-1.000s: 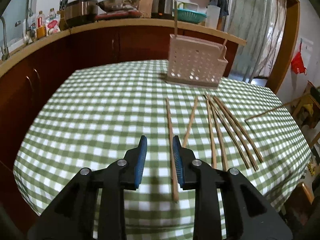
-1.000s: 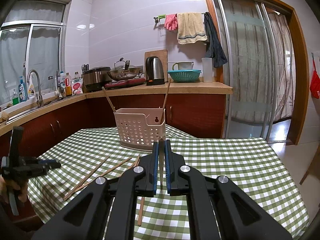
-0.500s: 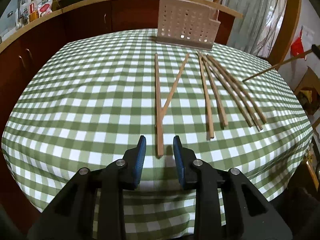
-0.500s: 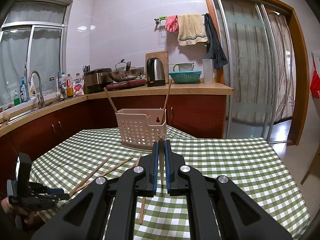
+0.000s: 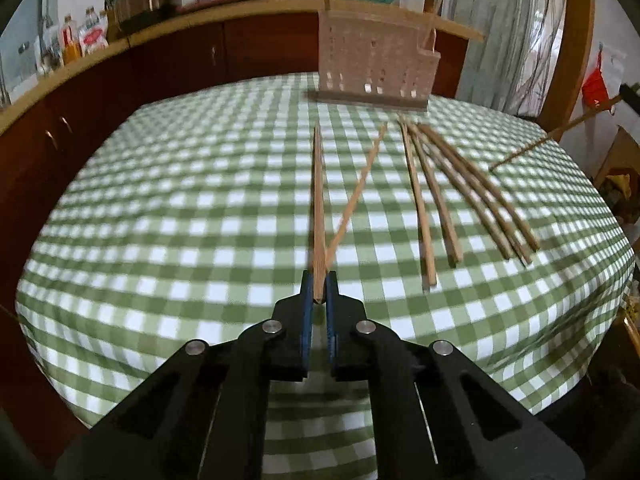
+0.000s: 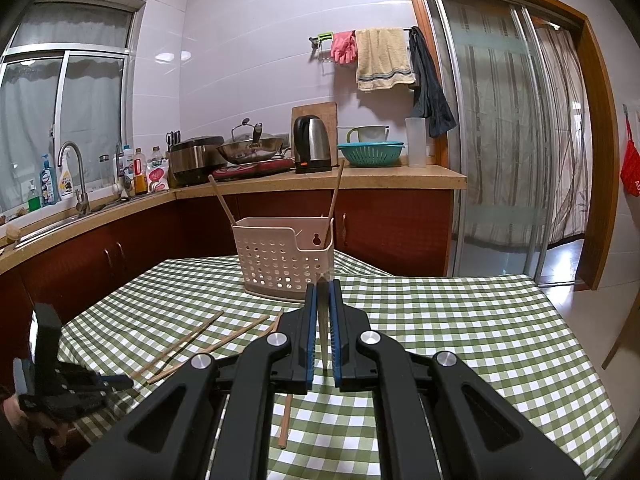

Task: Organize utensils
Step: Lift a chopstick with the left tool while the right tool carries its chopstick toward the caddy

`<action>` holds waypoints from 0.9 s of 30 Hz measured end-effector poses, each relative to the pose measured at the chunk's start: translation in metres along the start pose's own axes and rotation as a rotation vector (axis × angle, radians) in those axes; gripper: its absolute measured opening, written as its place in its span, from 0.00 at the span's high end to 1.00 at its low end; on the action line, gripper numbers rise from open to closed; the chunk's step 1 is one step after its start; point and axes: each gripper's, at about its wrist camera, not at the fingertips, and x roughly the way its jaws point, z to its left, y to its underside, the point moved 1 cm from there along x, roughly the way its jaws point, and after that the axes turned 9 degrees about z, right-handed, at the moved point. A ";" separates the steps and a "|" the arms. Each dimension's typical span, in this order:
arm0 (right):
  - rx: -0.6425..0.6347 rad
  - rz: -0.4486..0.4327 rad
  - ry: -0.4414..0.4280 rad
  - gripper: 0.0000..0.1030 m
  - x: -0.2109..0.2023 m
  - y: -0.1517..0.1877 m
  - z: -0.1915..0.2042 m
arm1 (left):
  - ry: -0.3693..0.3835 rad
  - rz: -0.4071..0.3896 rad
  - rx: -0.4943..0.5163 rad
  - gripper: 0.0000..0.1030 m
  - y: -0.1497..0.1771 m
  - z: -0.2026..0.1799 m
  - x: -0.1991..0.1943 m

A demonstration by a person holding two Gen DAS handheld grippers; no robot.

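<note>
On the checked tablecloth (image 5: 160,208), left gripper (image 5: 319,292) clamps one chopstick's (image 5: 318,200) near end (easy lift toward the basket (image 5: 376,68)); right gripper (image 6: 322,312) holds another chopstick (image 6: 285,424) pinched, waiting.

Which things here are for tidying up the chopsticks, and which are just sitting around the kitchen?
For the job:
left gripper, shut on the leftmost chopstick
right gripper, shut on a raised chopstick
loose chopsticks on the tablecloth
perforated holder

Just lying about:
kettle
wok
teal colander
towel
pink gloves
</note>
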 end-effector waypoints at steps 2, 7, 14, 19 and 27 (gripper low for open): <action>-0.001 -0.004 0.000 0.93 -0.001 -0.001 0.001 | -0.013 -0.051 -0.004 0.94 -0.007 0.004 -0.014; -0.002 -0.013 0.000 0.93 -0.001 -0.005 0.002 | -0.036 -0.161 -0.012 0.94 -0.030 0.014 -0.045; 0.002 -0.023 -0.009 0.93 0.003 -0.014 0.002 | -0.041 -0.277 -0.014 0.94 -0.071 0.019 -0.076; 0.005 -0.029 -0.021 0.93 0.009 -0.023 0.002 | -0.026 -0.309 -0.023 0.94 -0.094 0.024 -0.081; 0.012 -0.023 -0.030 0.93 0.024 -0.031 -0.002 | -0.022 -0.333 -0.006 0.94 -0.128 0.030 -0.078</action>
